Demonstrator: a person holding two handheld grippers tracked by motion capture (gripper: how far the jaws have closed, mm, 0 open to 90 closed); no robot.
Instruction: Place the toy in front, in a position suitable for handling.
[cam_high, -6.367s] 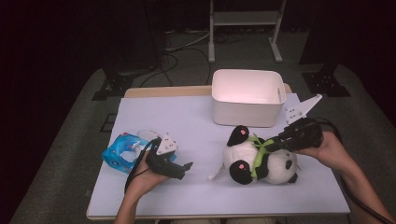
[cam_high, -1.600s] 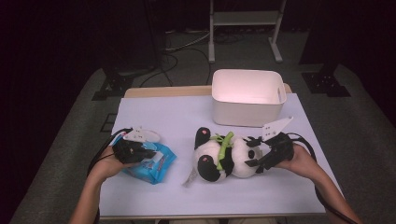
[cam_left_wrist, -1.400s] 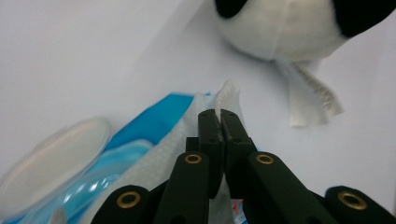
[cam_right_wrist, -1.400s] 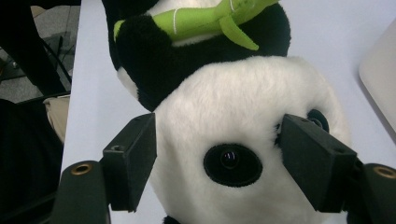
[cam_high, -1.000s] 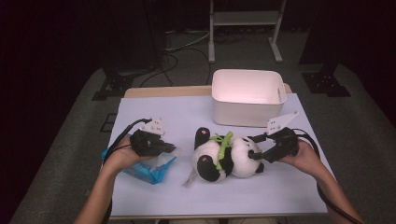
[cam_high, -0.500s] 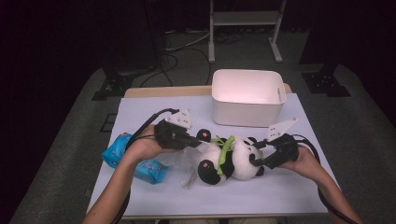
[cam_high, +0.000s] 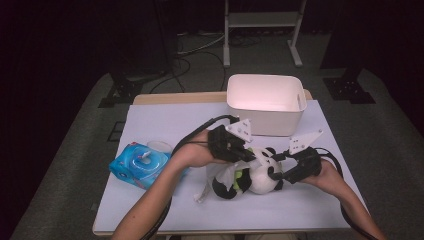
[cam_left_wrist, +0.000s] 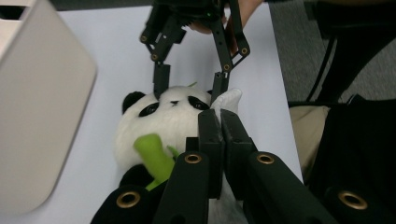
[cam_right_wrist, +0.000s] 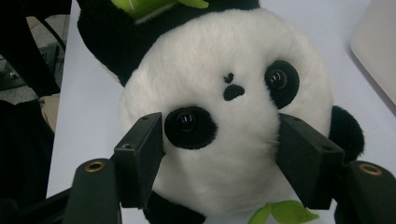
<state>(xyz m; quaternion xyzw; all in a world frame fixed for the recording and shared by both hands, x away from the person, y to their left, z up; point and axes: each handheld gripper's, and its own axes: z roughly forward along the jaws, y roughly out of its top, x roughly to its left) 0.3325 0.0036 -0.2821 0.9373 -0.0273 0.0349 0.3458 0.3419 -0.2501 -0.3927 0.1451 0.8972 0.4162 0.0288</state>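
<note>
**Ana:** Plush, black and white: the stuffed panda toy (cam_high: 250, 175) lies just in front of the white plastic bin (cam_high: 265, 102), on the pale sheet-covered table (cam_high: 165, 120). Who has it?

**Ben:** The right gripper (cam_right_wrist: 219, 154). In its own view the jaws stand wide apart and press into both sides of the panda's round head. The left gripper (cam_left_wrist: 219, 126) has its jaws closed flat together, pads meeting, nothing between them; it hovers over the panda's body near the green fabric leaf (cam_left_wrist: 154, 156).

**Ana:** So which step is this?

**Ben:** I judge it a two-handed pickup, with the bin as the likely goal. Next, the left jaws must open and take the body before any lift.

**Ana:** What does the high view add?

**Ben:** It alone shows the blue tissue pack (cam_high: 140, 165), well to the left of the bin. The left gripper view, though, reveals the right gripper's jaws (cam_left_wrist: 191, 79) straddling the head, which the high view blurs.
</note>
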